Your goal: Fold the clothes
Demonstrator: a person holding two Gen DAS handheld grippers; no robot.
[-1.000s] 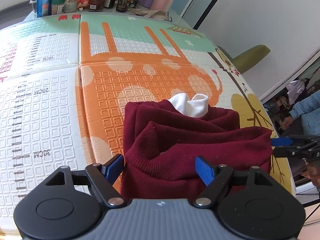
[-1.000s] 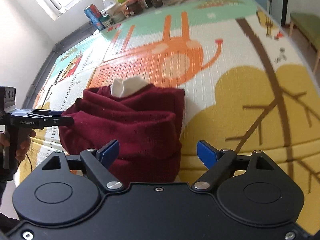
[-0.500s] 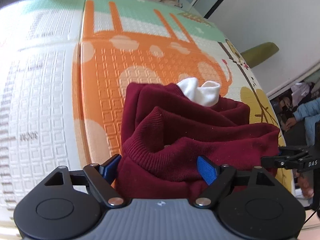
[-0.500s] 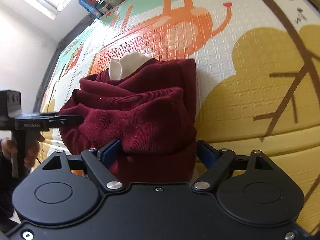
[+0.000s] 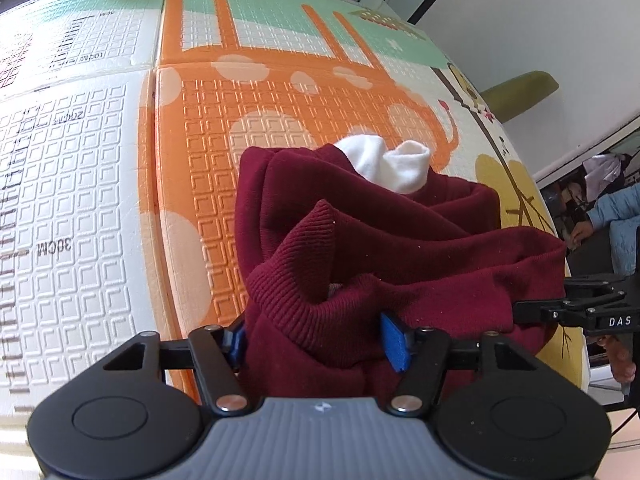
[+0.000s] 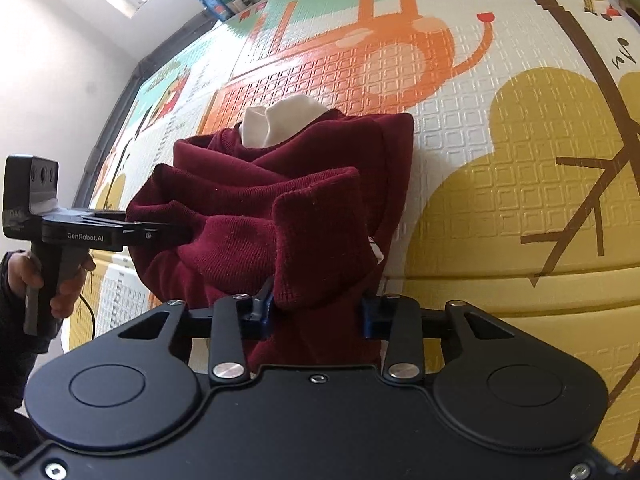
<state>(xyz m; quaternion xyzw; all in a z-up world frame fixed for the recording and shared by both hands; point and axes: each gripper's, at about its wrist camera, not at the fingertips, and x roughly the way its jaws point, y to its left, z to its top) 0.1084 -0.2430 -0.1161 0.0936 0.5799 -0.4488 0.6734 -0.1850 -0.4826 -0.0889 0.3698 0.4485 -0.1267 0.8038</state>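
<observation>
Maroon sweater (image 5: 400,256): lies bundled at the near edge of the play mat (image 5: 100,184).
Left wrist view: left gripper (image 5: 316,340) fingers half closed around its near-left hem.
Right wrist view: right gripper (image 6: 316,306) pinches the near-right hem; long axis runs between both grippers.

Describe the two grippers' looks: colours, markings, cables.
Left gripper: grey ribbed body, black linkages, blue pads; side view shows white "GenRobot.AI" lettering, a pistol handle and thin black cable. Right gripper: all-black body, silver pivots, blue pads; "DAS" on its side.
</observation>
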